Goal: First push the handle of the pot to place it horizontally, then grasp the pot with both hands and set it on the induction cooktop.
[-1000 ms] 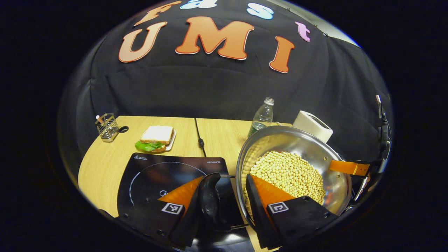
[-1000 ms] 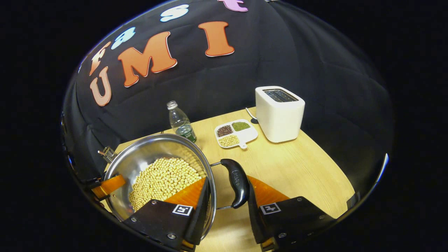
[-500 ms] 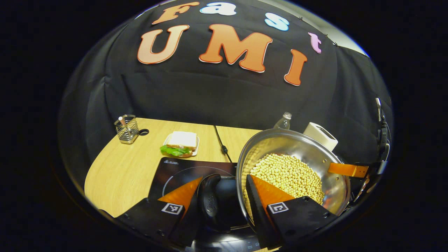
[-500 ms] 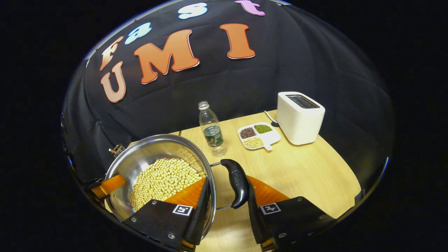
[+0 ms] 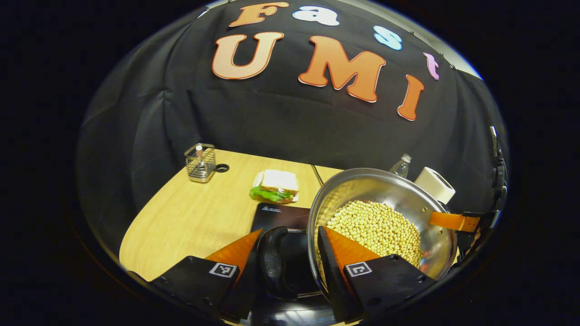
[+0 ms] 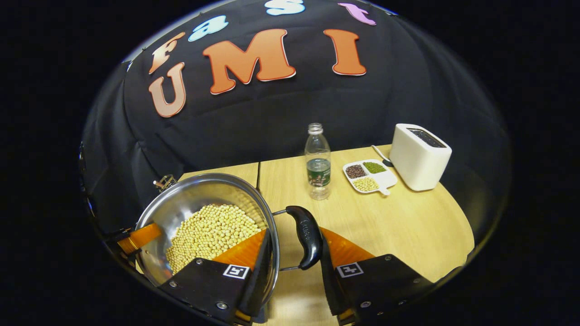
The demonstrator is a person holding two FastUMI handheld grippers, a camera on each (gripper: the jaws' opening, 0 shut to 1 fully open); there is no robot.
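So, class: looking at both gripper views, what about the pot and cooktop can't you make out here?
- Induction cooktop, left gripper view: mostly hidden behind the pot and the left tool.
- Pot's underside: hidden, so clearance over the table is unclear.
- Water bottle, left gripper view: lower part hidden behind the pot rim.

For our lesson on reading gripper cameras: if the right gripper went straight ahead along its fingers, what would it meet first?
Probably the water bottle, upright on the table ahead of the right gripper. The gripper is clamped on the pot, and depth is unclear.
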